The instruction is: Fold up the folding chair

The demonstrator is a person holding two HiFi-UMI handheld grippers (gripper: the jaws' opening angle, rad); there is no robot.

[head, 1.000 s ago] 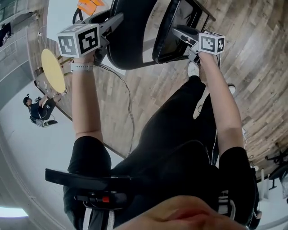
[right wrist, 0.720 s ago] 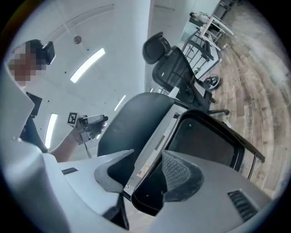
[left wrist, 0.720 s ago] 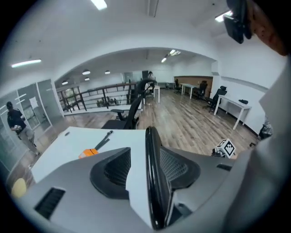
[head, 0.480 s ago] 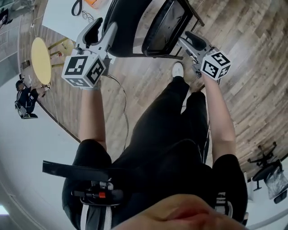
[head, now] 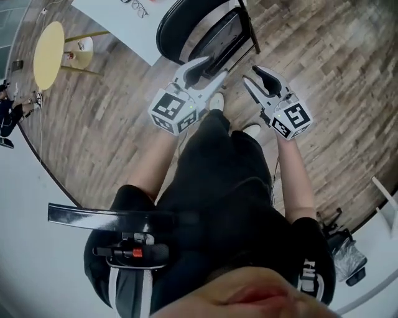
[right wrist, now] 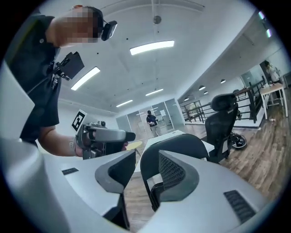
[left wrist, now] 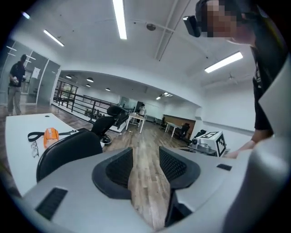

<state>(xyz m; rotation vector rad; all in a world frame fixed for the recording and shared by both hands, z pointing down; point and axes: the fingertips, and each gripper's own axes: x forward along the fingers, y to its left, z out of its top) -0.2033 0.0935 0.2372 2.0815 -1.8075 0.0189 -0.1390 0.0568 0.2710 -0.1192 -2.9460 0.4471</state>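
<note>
The black folding chair (head: 205,28) stands by the white table, its seat and back close together. My left gripper (head: 208,69) hovers just short of it, above the person's shoe, open and holding nothing. My right gripper (head: 255,79) hangs beside it on the right, also open and empty. In the left gripper view the jaws (left wrist: 145,168) frame only bare wood floor, with the chair's black back (left wrist: 68,145) off to the left. In the right gripper view the chair (right wrist: 175,145) stands behind the parted jaws (right wrist: 141,175), clear of them, and the left gripper (right wrist: 102,136) shows at the left.
A white table (head: 118,25) with glasses (head: 138,7) and an orange object (left wrist: 51,136) sits behind the chair. A round yellow table (head: 48,54) stands far left. A black office chair (right wrist: 223,118) is off to the right. The person's shoes (head: 216,100) stand just before the chair.
Both grippers have come away from the chair's back and seat and drawn back toward the person's body. The chair's seat and back now stand closer together.
</note>
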